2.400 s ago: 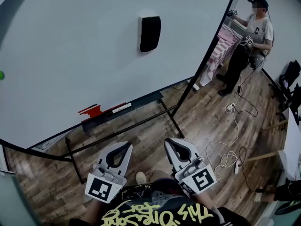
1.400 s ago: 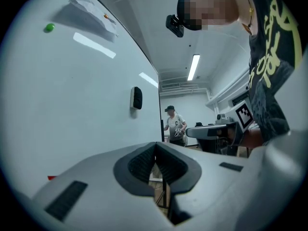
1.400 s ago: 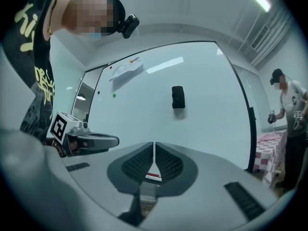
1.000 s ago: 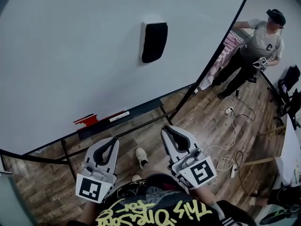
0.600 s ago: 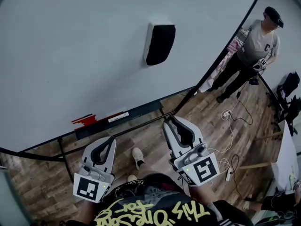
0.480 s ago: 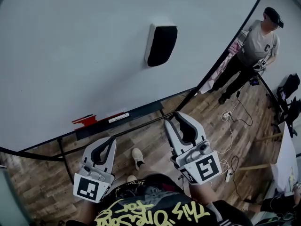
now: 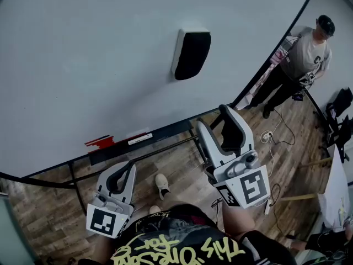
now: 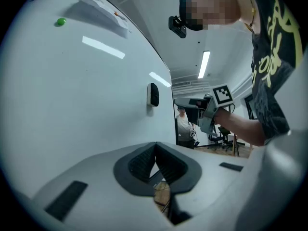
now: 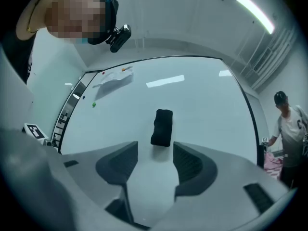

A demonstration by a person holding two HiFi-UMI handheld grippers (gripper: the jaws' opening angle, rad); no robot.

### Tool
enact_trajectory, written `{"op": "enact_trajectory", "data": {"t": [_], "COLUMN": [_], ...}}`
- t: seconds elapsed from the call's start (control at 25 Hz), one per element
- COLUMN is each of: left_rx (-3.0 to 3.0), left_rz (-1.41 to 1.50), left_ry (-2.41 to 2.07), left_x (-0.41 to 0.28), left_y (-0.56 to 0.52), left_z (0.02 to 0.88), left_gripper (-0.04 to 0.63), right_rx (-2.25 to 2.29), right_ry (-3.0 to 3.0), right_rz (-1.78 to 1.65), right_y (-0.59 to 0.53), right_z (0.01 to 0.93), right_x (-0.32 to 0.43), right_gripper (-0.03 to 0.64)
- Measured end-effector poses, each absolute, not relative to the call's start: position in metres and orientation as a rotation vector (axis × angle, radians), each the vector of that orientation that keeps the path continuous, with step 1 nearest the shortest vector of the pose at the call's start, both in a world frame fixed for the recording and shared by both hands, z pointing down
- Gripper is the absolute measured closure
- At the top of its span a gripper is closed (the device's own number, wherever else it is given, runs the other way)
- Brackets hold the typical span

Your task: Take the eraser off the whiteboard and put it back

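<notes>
A black eraser with a white back clings upright to the whiteboard. It also shows in the left gripper view and the right gripper view. My right gripper is raised toward the board, below and right of the eraser and apart from it. Its jaws have just been opening, and nothing lies between them. My left gripper hangs low at the left with its pads pressed together and empty.
The board's tray holds a red marker. The stand's black bars run below it over the wooden floor. Another person stands at the far right beside a pink rack. Cables lie on the floor.
My right gripper has risen toward the whiteboard and its jaws have gone from shut to open. The left gripper has kept still.
</notes>
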State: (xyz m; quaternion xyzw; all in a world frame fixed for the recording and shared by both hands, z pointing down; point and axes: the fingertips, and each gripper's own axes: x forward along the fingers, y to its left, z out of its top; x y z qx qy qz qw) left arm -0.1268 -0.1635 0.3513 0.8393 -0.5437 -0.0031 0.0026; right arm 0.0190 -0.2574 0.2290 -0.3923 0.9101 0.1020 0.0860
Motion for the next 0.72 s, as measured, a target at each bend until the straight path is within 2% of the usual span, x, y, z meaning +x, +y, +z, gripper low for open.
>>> {"op": "enact_trajectory", "data": {"t": [0.72], "left_rx": [2.570], "left_rz": [0.019], "left_ry": [-1.797], "left_x": [-0.150], "left_y": [-0.168], "left_z": [0.356], "left_gripper": [0.588], "right_rx": [-1.141], "right_ry": [2.603], "right_rz": [0.322], "right_y": [-0.294], "right_z": [0.184], "right_x": [0.004], "right_gripper": [0.365]}}
